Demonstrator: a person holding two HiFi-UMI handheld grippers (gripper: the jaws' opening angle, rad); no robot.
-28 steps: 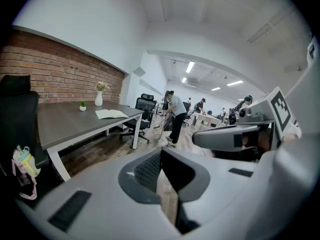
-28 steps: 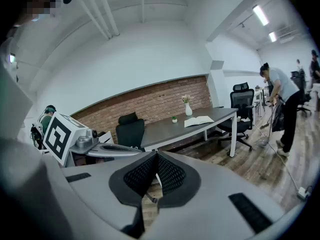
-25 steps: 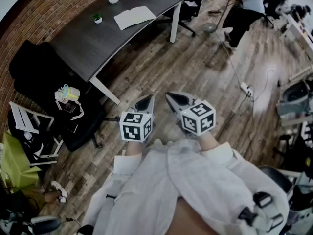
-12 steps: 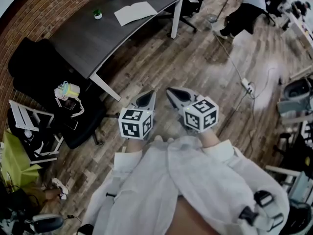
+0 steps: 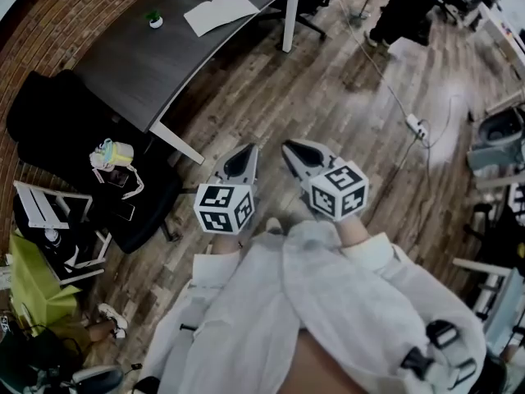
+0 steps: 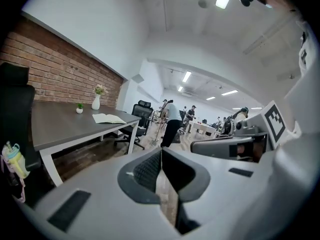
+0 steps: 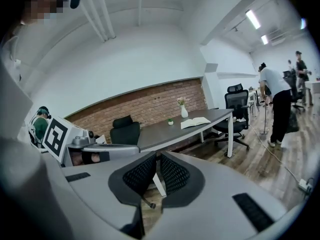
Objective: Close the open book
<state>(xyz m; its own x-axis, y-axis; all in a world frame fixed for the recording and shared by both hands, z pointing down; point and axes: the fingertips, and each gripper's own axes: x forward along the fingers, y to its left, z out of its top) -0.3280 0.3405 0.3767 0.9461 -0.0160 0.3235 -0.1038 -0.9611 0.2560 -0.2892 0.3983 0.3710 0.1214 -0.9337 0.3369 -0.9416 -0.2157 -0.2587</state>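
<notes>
open book (image 5: 220, 11) lying flat at the far end of the dark desk (image 5: 139, 68), right of a small potted plant (image 5: 154, 20); left gripper (image 5: 246, 156) and right gripper (image 5: 294, 152) near, well apart from it, jaws together, empty.

Head camera: steeply down over left gripper (image 5: 250, 148), right gripper (image 5: 287, 146); desk (image 5: 123, 64) distant, top left. Gripper cameras: near level along jaws; all three share desk, open book (image 5: 220, 11).
</notes>
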